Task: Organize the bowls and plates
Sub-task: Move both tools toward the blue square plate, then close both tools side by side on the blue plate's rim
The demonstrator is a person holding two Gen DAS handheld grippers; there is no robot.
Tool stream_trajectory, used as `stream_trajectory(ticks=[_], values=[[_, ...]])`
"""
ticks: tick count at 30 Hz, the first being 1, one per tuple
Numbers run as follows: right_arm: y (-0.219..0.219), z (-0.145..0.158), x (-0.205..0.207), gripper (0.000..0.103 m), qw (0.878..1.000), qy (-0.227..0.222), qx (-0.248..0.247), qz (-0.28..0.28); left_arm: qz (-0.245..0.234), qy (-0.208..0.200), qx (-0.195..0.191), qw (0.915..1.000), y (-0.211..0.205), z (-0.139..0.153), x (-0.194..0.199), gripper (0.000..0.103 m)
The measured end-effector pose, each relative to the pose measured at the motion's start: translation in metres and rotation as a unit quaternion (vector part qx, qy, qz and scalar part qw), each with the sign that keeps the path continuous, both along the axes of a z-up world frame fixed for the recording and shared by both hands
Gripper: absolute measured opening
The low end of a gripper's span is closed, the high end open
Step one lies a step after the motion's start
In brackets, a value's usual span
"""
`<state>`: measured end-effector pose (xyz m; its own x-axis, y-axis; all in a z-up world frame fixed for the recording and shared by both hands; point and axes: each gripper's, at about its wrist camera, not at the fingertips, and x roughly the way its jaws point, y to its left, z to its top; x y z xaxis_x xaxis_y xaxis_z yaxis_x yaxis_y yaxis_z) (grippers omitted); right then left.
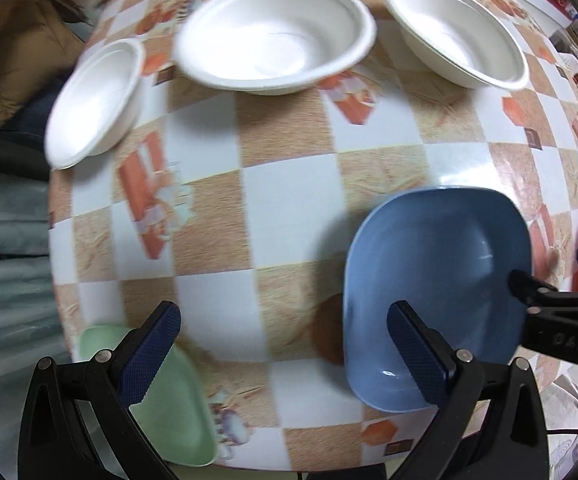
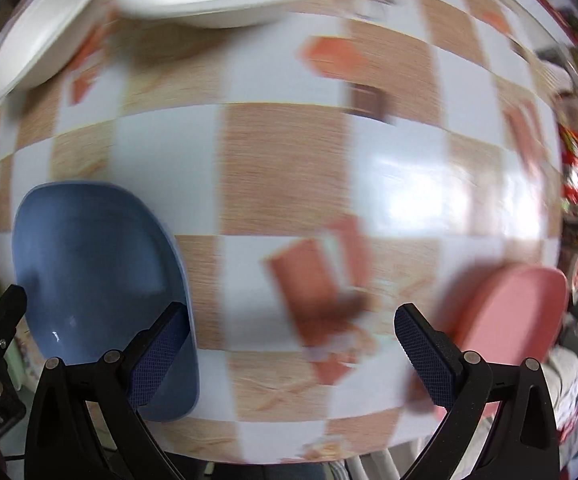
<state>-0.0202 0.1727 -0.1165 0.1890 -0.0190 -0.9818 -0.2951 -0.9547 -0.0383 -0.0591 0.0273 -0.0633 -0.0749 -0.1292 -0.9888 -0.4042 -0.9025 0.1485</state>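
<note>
Left wrist: your left gripper (image 1: 285,350) is spread wide, empty, above the checked table (image 1: 289,216); green plate (image 1: 173,404) under its left finger, blue plate (image 1: 433,292) by the right; three white bowls (image 1: 277,36) sit apart at the far side, none nested. Right wrist: right gripper (image 2: 293,354) also agape, nothing held; blue plate left, pink plate (image 2: 513,312) right; stacking apparently not begun; everything's left to do.

Left tool (image 1: 285,348): jaws spread wide, nothing between them, held above counter (image 1: 289,208). Right tool (image 2: 293,344): jaws likewise wide apart, empty, hovers over counter; its tip shows at right edge of left view.
</note>
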Motion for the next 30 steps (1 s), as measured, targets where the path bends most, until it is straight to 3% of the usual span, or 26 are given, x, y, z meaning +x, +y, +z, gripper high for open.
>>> stream_trajectory(ticks=[6,12,20,27,30], values=[[0.015,0.005,0.012,0.103,0.999,0.004,-0.031,-0.026,-0.023,0.000,0.016,0.9996,0.022,-0.011,0.005,0.103],[-0.004,0.002,0.017,0.103,0.999,0.005,-0.047,-0.017,-0.006,-0.018,0.020,0.9996,0.017,-0.029,-0.002,0.103],[-0.019,0.005,0.025,0.103,0.998,0.026,-0.055,-0.035,-0.017,-0.011,0.070,0.9974,0.012,-0.031,-0.017,0.103],[0.000,0.001,0.035,0.103,0.997,0.026,-0.059,-0.044,-0.001,-0.002,0.075,0.9972,0.015,-0.032,-0.014,0.103],[0.011,-0.006,0.031,0.103,0.996,0.018,-0.065,-0.054,0.005,-0.030,0.061,0.9977,0.009,-0.034,-0.015,0.103]])
